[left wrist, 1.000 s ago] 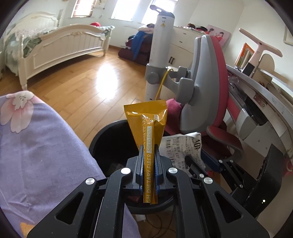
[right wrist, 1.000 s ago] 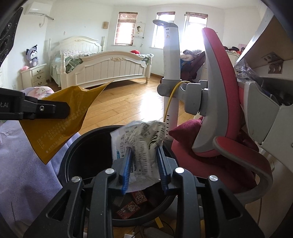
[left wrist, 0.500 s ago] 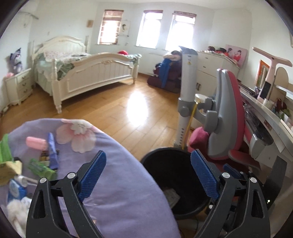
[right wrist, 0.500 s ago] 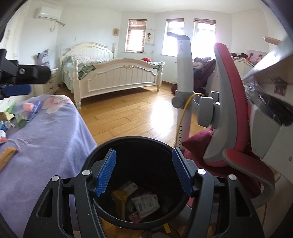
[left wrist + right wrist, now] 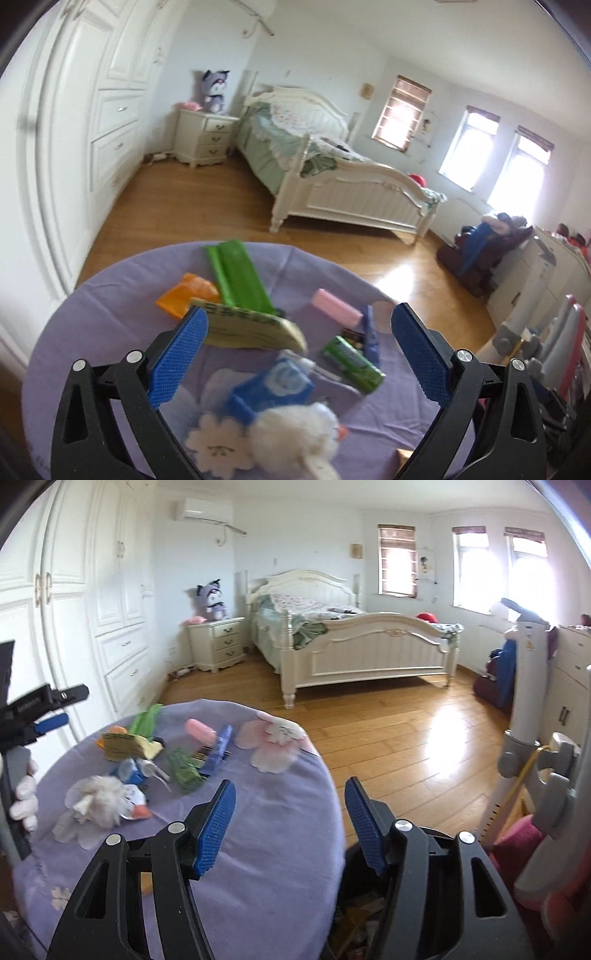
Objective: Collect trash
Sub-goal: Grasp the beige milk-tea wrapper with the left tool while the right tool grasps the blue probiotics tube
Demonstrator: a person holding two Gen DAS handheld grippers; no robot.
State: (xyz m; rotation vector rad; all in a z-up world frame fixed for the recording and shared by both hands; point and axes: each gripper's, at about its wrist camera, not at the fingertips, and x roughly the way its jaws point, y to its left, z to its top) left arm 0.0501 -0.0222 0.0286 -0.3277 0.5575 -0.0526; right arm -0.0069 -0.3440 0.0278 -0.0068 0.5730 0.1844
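Several pieces of trash lie on the purple-clothed round table (image 5: 110, 332): a green packet (image 5: 240, 277), an orange wrapper (image 5: 184, 295), a yellowish packet (image 5: 251, 328), a pink piece (image 5: 336, 312), a green sachet (image 5: 354, 363), a blue-white pack (image 5: 273, 387) and a white fluffy wad (image 5: 295, 432). My left gripper (image 5: 299, 332) hovers over them, jaws wide and still opening, nothing between them. My right gripper (image 5: 290, 794) hangs over the table's right edge, jaws closing on nothing. Behind it sits the black bin (image 5: 354, 915), holding wrappers.
A hand (image 5: 22, 797) holds the left gripper at the table's left. A white wardrobe (image 5: 74, 609) stands behind the table. To the right are a white tower fan (image 5: 524, 686) and a red chair (image 5: 561, 849). A bed (image 5: 369, 650) stands across the wooden floor.
Both grippers let go of their loads, a yellow sachet and a crumpled paper, over the bin. Both then swung left and up from the bin to the table.
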